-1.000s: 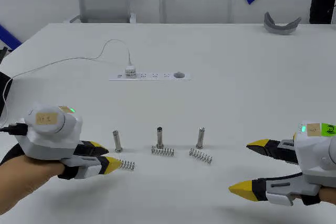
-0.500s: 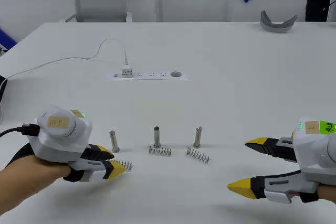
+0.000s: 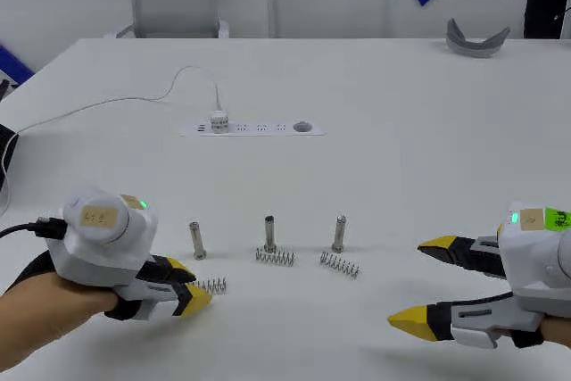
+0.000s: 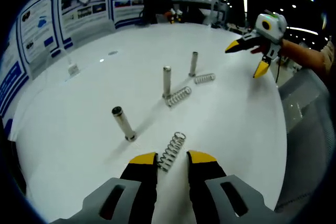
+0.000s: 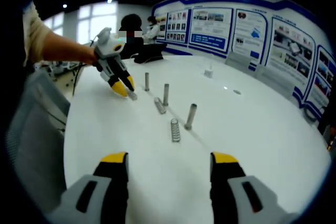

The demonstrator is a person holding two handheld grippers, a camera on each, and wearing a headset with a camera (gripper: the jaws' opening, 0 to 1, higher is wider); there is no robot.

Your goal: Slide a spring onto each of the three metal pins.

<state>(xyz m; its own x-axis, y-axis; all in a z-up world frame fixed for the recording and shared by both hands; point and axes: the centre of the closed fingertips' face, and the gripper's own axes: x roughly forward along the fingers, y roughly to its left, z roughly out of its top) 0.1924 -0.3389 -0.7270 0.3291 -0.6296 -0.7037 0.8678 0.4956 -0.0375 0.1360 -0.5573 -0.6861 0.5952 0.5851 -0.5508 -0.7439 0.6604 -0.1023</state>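
Left gripper (image 4: 172, 157): fingers narrowly spread, loose spring (image 4: 175, 145) lying on the table (image 4: 236, 108) between their tips, nearest pin (image 4: 123, 124) just ahead. Right gripper (image 5: 169, 157): fingers wide apart, empty. Risks pinching only the end coils, so flicking the spring away or toppling that pin.

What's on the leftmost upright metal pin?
Nothing: the leftmost upright metal pin stands bare. The coil spring lies flat beside it, its near end between the left gripper's open jaws; in the head view a jaw tip covers that end.
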